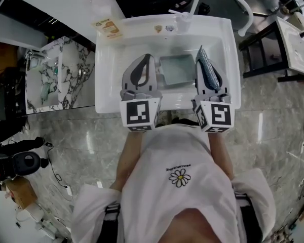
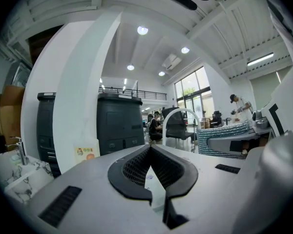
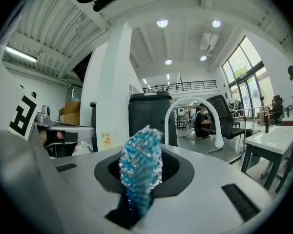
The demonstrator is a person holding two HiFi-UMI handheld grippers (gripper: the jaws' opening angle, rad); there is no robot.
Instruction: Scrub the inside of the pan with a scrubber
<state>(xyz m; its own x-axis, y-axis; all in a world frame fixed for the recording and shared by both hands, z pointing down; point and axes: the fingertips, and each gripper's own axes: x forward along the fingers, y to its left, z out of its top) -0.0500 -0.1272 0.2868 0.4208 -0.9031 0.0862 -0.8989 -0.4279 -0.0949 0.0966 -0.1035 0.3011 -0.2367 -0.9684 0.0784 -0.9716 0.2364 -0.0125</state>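
Both tongs closed: left tongs (image 2: 150, 150) empty, right tongs (image 3: 142, 156) on scrubber (image 3: 136, 174); pan (image 1: 176, 68) solely in head view.

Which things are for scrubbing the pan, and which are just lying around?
For the job: pan, scrubber in the right gripper, sink, tap.
Lying about: picture card beside the sink, marbled basin at left.

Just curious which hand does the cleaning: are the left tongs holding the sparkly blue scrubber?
No, the scrubber is clamped in the right tongs, while the left tongs are shut on nothing.
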